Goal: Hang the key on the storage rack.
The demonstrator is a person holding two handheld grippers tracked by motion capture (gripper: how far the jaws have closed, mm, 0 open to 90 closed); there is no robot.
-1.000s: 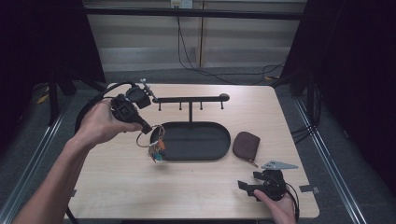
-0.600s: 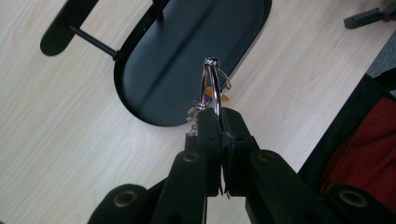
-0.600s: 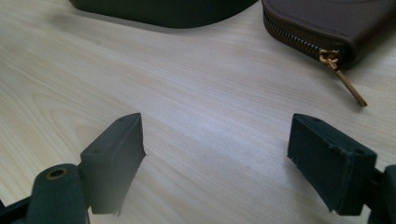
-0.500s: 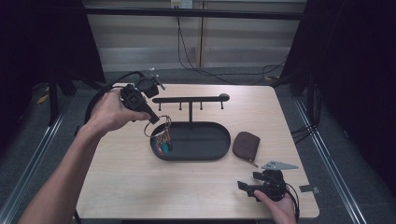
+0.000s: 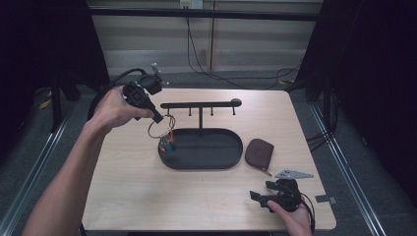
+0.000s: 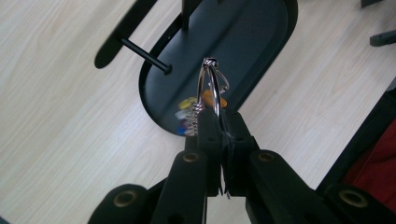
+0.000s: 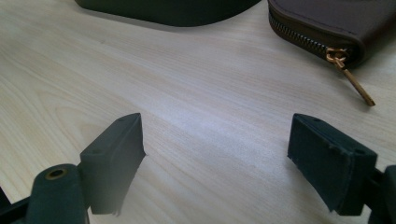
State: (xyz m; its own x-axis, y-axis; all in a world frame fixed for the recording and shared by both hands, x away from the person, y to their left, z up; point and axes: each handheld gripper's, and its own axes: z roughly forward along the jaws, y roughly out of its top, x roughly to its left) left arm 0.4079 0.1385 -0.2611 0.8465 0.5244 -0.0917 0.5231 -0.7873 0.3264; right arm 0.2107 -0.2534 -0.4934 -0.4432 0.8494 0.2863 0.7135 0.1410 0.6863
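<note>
No readable writing is seen. The key ring (image 6: 211, 88) is clamped in the left gripper (image 5: 158, 119), raised over the left end of the black tray (image 5: 236, 160); its coloured tags are partly hidden. The right gripper (image 5: 256, 197) is rested near the table's (image 5: 123, 196) front right corner, fingers spread and empty.

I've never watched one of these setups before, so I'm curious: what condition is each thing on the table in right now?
Left gripper: shut on the key ring.
Key ring: lifted, keys dangling over the tray's left end.
Right gripper: open, holding nothing, low over the table.
Tray: flat on the table.
Hook rack: upright, hooks bare.
Brown pouch: zipped shut, lying beside the tray.
</note>
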